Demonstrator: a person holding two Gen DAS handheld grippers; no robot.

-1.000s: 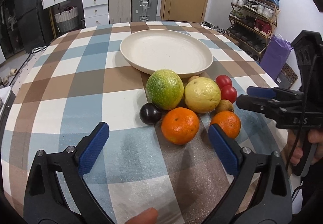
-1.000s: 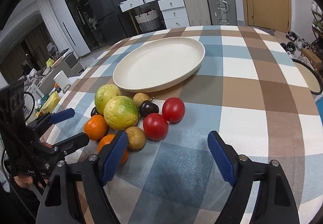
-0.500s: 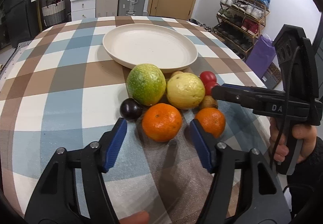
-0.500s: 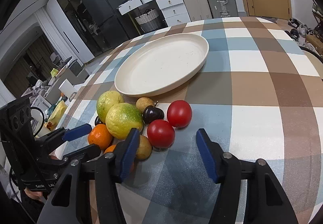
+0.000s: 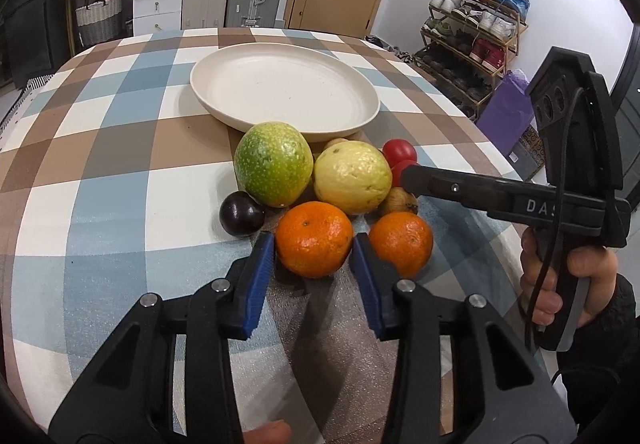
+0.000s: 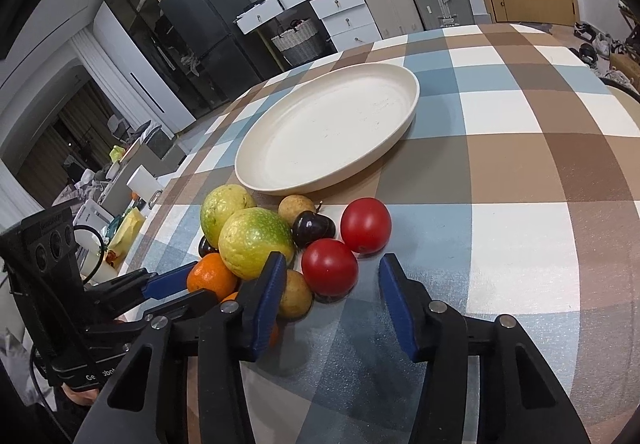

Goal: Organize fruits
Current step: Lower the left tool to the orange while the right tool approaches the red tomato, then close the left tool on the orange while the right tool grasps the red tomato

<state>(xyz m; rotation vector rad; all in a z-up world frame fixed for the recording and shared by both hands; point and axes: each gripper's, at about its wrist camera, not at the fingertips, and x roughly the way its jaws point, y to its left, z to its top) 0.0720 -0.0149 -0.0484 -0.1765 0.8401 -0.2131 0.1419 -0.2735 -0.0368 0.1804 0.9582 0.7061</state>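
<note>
Judging by the cream plate (image 5: 372, 106), which sits bare toward the middle of the bench (image 5: 100, 180), none of the sorting is done yet: every fruit lies in one cluster on the checked cloth just short of the plate's near rim, toward the near edge of the bench. That cluster holds a green guava (image 5: 273, 163) and a yellow guava (image 5: 352, 177) side by side, a dark plum (image 5: 241, 213), two oranges, two red tomatoes, a second dark plum (image 6: 313, 228) and a few small brown fruits. The left gripper (image 5: 313, 250) has its jaws narrow and closing around the near orange (image 5: 314, 239), the blue pads at or almost at its sides; the orange rests on the cloth, so the first pick looks only just begun. The second orange (image 5: 401, 243) lies just beside it, touching or nearly so. The right gripper (image 6: 332, 278) is closing too, its jaws moderately wide with the nearer tomato (image 6: 329, 267) between them but not pressed, while the other tomato (image 6: 365, 225) sits just beyond. Everything is left to do: lifting each fruit and placing it on the plate, presumably.
</note>
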